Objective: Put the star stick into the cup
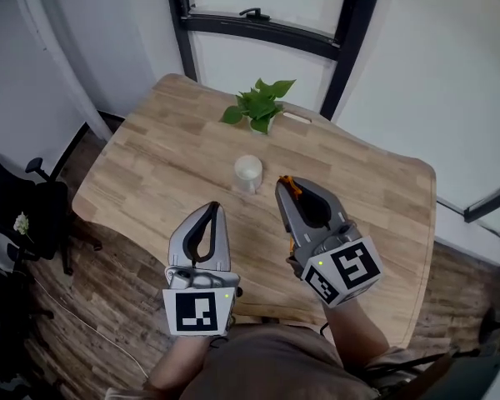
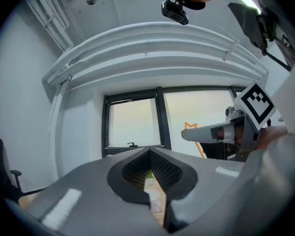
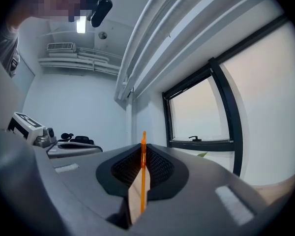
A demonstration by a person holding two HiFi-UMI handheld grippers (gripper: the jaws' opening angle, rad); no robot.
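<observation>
A small white cup stands upright in the middle of the wooden table. My right gripper hovers just right of the cup, shut on the orange star stick. In the right gripper view the stick stands thin and upright between the jaws. The left gripper view shows its star end poking from the right gripper. My left gripper is shut on nothing, nearer me and left of the cup. Its jaws meet at the tip.
A small green potted plant sits at the table's far edge, behind the cup. Beyond it is a black-framed window. A black office chair stands on the wood floor to the left of the table.
</observation>
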